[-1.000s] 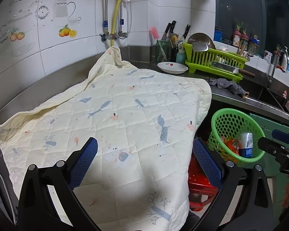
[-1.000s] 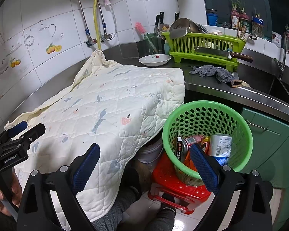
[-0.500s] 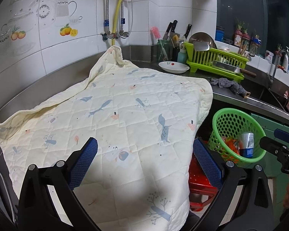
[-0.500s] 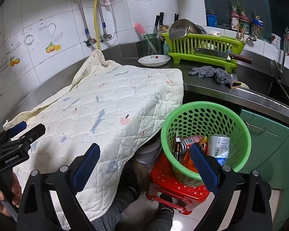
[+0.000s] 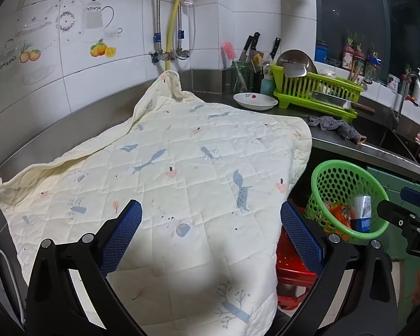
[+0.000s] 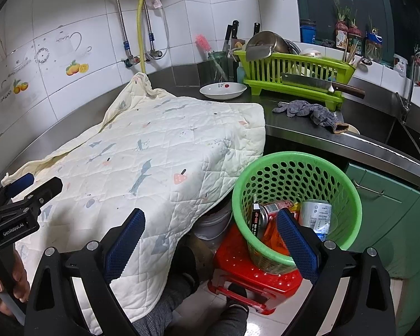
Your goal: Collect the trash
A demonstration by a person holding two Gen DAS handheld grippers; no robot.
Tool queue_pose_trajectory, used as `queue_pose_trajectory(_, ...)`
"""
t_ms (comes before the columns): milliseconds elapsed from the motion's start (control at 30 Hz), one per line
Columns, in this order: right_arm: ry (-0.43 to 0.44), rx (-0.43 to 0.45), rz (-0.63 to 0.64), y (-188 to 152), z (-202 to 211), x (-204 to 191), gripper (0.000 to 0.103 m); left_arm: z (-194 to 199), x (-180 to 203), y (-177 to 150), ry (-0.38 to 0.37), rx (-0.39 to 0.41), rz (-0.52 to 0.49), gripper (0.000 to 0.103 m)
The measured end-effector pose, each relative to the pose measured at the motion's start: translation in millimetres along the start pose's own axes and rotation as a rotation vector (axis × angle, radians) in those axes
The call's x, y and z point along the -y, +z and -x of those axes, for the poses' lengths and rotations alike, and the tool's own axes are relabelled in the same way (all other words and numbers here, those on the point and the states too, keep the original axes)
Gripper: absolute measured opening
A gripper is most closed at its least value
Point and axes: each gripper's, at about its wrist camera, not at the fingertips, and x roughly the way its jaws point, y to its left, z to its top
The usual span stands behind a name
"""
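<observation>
Basket [image 6: 295, 168] mouth open above; quilt [image 6: 159, 151] edge crowds its left.

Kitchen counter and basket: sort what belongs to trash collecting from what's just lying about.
Job: green basket, cans and wrappers inside it, left gripper, right gripper, both open.

Lying about: quilt, white dish, dish rack, cleaver, grey rag, red stool.

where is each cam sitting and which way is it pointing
Left wrist: on the left gripper, over the quilt, facing the tiled corner; its open fingers and the right gripper at the right edge show.
Right wrist: on the right gripper, further right, facing the basket on the stool; its open fingers, the left gripper, a hand and legs show.
Shared: quilt, basket, rack, plate.
</observation>
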Motion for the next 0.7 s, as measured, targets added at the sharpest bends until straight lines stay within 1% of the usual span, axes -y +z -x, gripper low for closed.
queue_pose_trajectory(367, -0.007, 0.007, -0.001, 0, 3, 3, 0.092, 0, 7, 0, -0.005, 0.002, -0.020, 0.098)
queue_pose_trajectory(700, -0.024, 0.010, 0.001, -1, 4, 2, 0.092, -1, 18, -4, -0.025, -0.002, -0.044, 0.098)
